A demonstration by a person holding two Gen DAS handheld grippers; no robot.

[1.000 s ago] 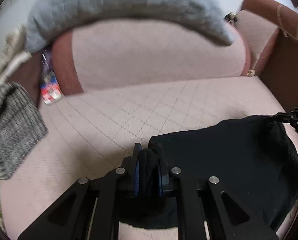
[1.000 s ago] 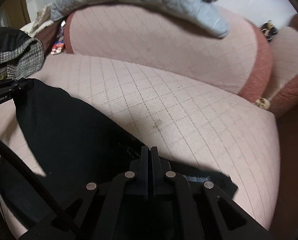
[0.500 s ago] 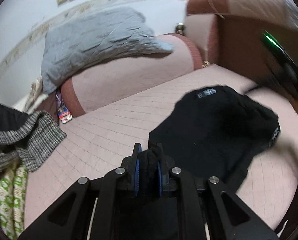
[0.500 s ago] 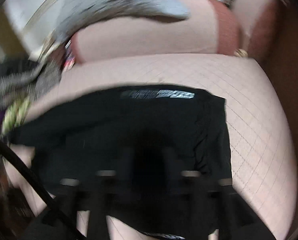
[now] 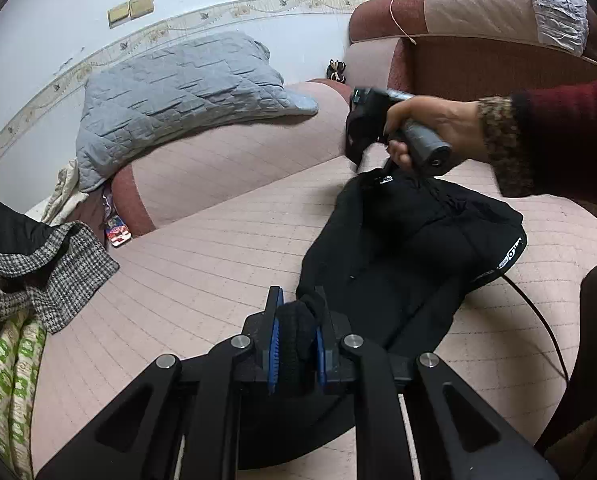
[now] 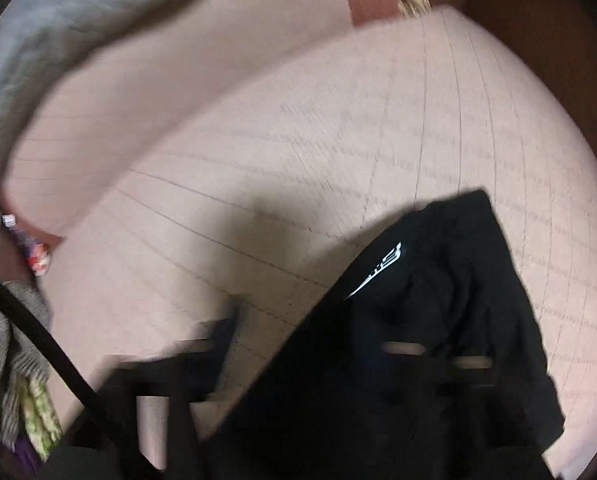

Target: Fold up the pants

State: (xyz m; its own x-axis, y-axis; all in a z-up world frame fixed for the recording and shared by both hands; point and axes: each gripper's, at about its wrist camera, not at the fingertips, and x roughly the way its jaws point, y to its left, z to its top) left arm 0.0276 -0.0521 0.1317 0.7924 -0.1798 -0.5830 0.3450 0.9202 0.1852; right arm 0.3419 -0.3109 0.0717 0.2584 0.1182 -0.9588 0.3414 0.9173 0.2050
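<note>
My left gripper (image 5: 296, 336) pinches a bunched end of the black pants (image 5: 410, 248), which hang over the sofa seat (image 5: 226, 248), while my right gripper (image 5: 358, 128), its grip indiscernible through blur, lifts the other end so the cloth can double over.

I see black pants (image 5: 410, 256) partly folded and rumpled on the pink quilted sofa seat, stretched from near me toward the far right. White lettering shows on the waistband edge at right, plus a small white label at the far end; one bunched end is lifted off the seat, and my right view is blurred.
</note>
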